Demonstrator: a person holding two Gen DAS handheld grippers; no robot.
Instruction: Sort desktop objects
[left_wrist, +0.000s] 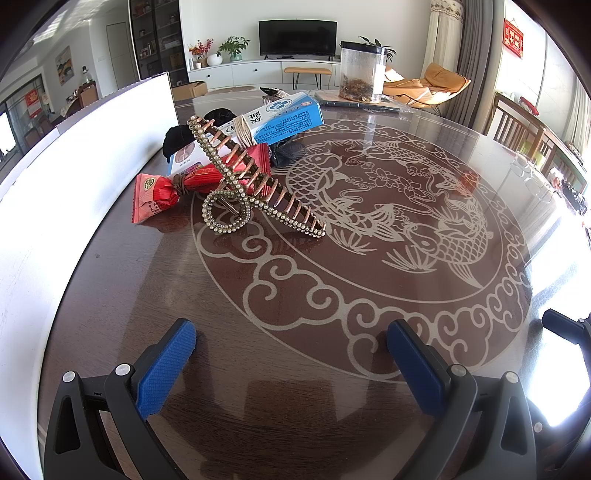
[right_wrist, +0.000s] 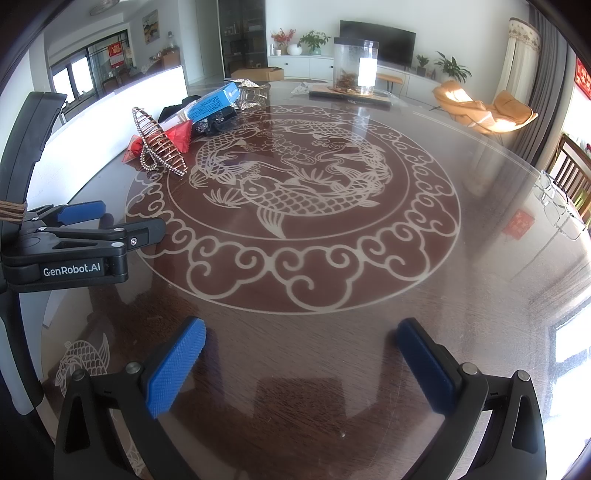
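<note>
Glass-topped round worktop (right_wrist: 480, 258), dark wood beneath, with a pale carp-and-cloud medallion (right_wrist: 291, 206) printed at its centre; strong window glare along the right edge.

Nearest the cameras: left tongs (left_wrist: 291, 347) spread wide, nothing between the blue pads, hovering over bare glass. Right tongs (right_wrist: 301, 343) likewise wide and empty. (The left unit also shows side-on at the left of the right wrist view.)

Mid-distance, at the left of the worktop beside a white board (left_wrist: 85, 147): one cluttered pile. Count: one pearl-studded hair claw (left_wrist: 243, 184), foremost, leaning on the rest; one red wrapped snack (left_wrist: 166, 192), touching the claw; two blue-and-white boxes, the upper blue box (left_wrist: 288, 118) lying tilted over a lower one; dark crumpled items behind, number unclear.

Far side: one clear jar (left_wrist: 364, 72) with brownish contents, standing on a flat board.

Room beyond: one television (left_wrist: 297, 37), white cabinet, potted plants, orange lounge chair (right_wrist: 487, 107).
</note>
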